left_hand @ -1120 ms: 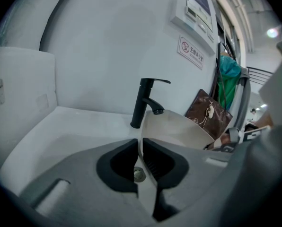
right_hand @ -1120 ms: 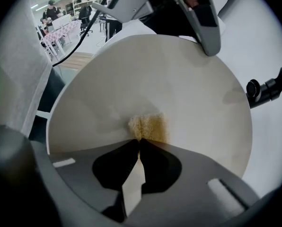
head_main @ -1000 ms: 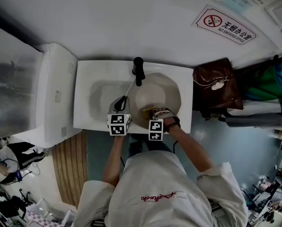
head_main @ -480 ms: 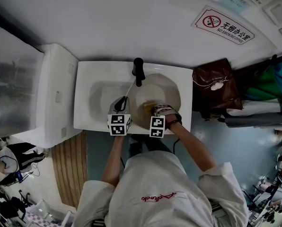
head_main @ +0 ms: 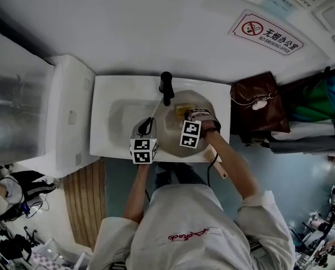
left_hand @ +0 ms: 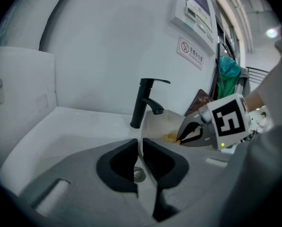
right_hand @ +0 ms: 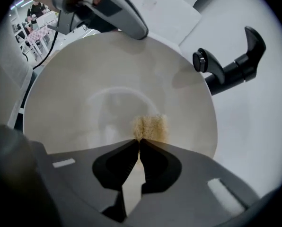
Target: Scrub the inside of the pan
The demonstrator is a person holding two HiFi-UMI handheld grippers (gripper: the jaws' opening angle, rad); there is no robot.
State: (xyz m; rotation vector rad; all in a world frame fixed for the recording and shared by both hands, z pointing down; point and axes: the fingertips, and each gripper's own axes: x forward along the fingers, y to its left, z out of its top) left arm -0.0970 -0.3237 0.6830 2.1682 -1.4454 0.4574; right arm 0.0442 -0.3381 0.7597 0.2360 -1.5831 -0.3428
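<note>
Inside the pan [right_hand: 108, 79], right gripper [right_hand: 140, 142], arm [head_main: 230, 163] outstretched, pinches a sponge [right_hand: 150, 126]; left gripper [left_hand: 141, 143] clamps the rim [left_hand: 142, 129].

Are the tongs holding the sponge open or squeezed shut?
Shut: in the right gripper view, the right tongs pinch the yellow sponge, pressing it against the inside of the pan.
</note>
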